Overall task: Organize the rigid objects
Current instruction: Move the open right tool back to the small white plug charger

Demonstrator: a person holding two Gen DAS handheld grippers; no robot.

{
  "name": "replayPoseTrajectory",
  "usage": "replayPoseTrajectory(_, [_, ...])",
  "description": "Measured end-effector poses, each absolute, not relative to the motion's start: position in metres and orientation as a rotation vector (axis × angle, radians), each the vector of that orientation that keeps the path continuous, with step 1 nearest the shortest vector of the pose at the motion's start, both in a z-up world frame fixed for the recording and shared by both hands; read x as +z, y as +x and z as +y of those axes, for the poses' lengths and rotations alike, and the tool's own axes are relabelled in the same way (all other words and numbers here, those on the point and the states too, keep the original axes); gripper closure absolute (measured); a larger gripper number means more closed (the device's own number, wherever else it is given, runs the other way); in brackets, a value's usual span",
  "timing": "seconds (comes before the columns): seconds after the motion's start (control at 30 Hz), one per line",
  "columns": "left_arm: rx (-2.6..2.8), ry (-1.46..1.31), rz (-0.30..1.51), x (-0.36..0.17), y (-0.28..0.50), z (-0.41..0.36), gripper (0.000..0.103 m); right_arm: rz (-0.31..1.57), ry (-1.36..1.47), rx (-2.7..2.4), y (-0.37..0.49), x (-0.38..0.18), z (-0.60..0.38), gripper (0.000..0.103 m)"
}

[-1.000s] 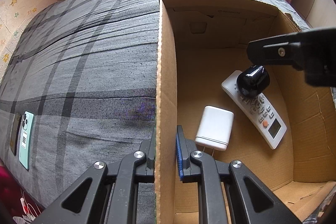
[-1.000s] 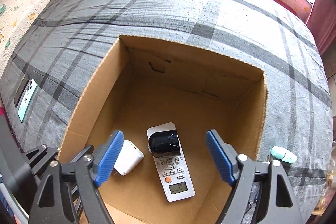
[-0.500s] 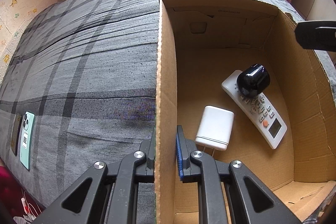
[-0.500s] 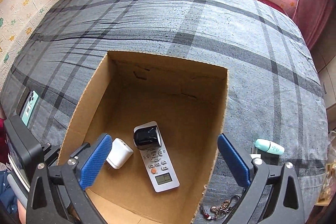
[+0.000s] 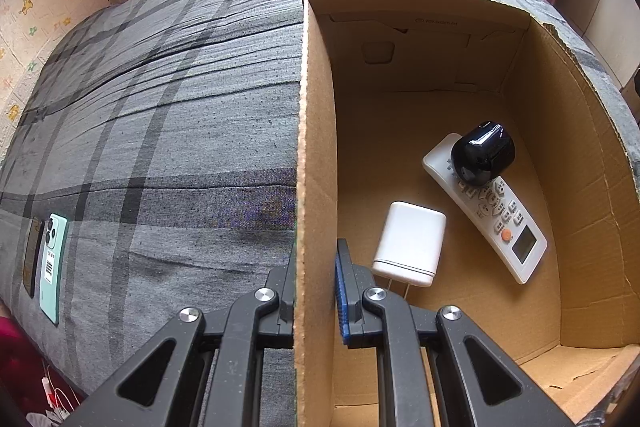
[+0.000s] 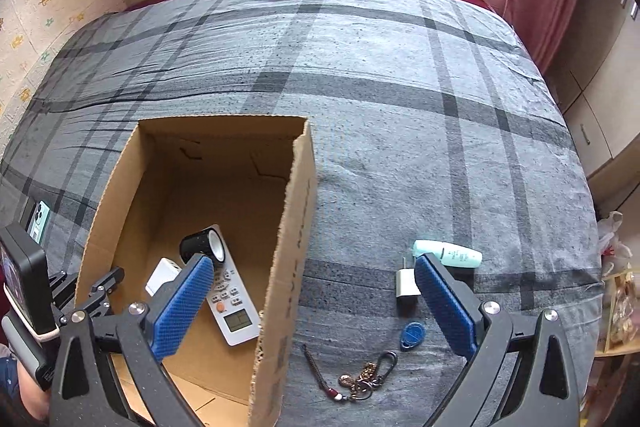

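A: Status of the cardboard box?
B: It sat open-topped on the grey plaid bed cover. The left gripper was clamped on the box's left wall, one finger outside, the blue-padded one inside.
A: Contents?
B: White remote lay flat on the box floor, display end toward the near wall. A black roll of tape rested on the remote's far end. A white charger lay left of the remote, near the clamped wall, prongs toward the near wall.
A: Right gripper?
B: The right gripper had just been opening and stood spread wide, nothing between the pads. It straddled the box's right wall: left pad over the box interior, right pad over the bed cover.
A: What was outside the box?
B: Right of the box: a small white plug adapter, partly hidden by the right pad; a mint-green tube just past it; a blue key fob and a keychain nearer the camera. Left of the box, well apart: a mint-green phone lying back up, a dark phone touching it on the far side.
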State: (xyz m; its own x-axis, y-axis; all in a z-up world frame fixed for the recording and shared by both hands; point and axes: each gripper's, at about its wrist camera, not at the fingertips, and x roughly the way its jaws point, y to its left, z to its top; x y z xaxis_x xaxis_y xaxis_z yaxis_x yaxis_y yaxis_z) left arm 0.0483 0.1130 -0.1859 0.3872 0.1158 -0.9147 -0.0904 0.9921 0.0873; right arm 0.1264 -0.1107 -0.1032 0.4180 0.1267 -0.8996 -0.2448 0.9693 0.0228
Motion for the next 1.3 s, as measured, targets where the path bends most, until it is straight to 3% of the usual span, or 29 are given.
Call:
replayPoseTrajectory(0.33, [0.133,0.030,1.167,-0.186,0.049,0.112,0.087,1.115,-0.071,0.145,0.129,-0.110,-0.156,0.001])
replayPoseTrajectory(1.3, [0.130,0.023,1.164,-0.187,0.048,0.112,0.087,1.204,-0.047,0.044,0.141,-0.226,-0.208,0.001])
